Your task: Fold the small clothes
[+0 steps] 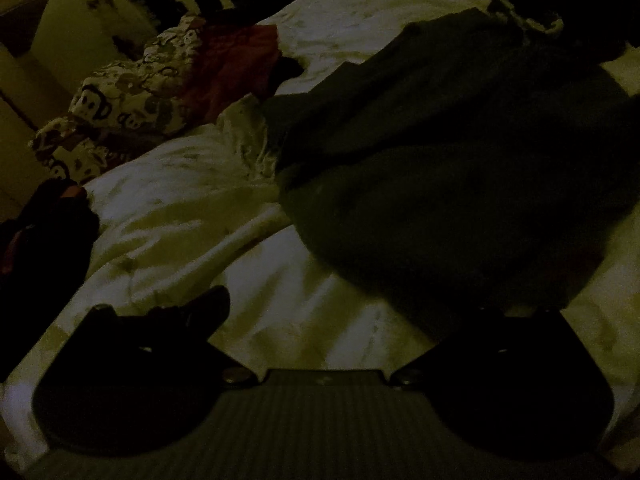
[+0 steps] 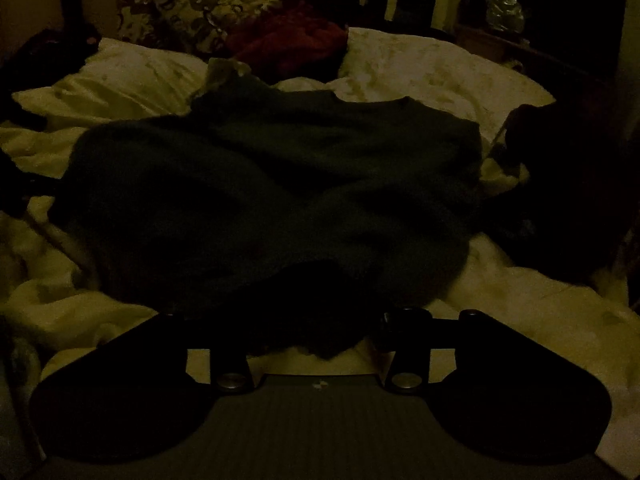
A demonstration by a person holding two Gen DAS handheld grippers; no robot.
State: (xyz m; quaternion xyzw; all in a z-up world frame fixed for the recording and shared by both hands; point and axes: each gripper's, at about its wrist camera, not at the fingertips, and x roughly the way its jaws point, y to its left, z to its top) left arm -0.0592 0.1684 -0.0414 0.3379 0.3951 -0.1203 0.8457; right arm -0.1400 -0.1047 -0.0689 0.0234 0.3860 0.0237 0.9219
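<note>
Items, left to right, as they lie before you:

1. Printed pillow [image 2: 192, 8], far left at the head of the bed; out of the work.
2. Red cloth [image 2: 288, 36], bunched beside the pillow, touching it. Probably waiting its turn.
3. Duvet [image 2: 420, 68], pale and rumpled; your folding surface, and uneven.
4. Dark top [image 2: 280, 176], spread across the middle of the duvet, neckline away from you, hem nearest, so you can work it from the hem side. Its folds are too dim to read.
5. Left gripper [image 1: 328, 312]: released, fingers well apart, empty, over bare duvet just left of the top's near edge.
6. Right gripper [image 2: 316, 336]: the near hem lies between its fingers. You cannot tell whether it is clenched on the cloth; the picture is too dark.
</note>
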